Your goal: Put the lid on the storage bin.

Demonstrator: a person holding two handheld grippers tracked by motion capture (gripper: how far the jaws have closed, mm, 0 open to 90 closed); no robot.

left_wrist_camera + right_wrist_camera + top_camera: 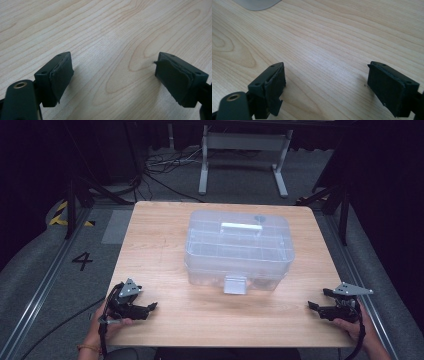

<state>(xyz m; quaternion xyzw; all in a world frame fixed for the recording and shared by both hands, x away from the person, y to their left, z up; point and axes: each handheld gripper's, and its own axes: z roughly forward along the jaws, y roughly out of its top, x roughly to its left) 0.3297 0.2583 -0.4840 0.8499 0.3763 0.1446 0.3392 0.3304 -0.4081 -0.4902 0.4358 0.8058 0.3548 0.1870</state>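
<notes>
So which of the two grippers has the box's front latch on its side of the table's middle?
Neither clearly: the latch on the clear plastic box sits about midway between the left gripper and the right gripper, both open and resting on the table.

wooden table carrying a clear plastic box.

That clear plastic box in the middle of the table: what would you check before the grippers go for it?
1. Clear box lid down, front latch closed: ok.
2. Left gripper open, nothing between its pads: ok.
3. Right gripper open, nothing held: ok.
4. Bare table between each gripper and the box: ok.
5. Both grippers apart from the box, near the table's front corners: ok.
6. Whether the box holds anything: cannot tell, its walls are cloudy.
</notes>
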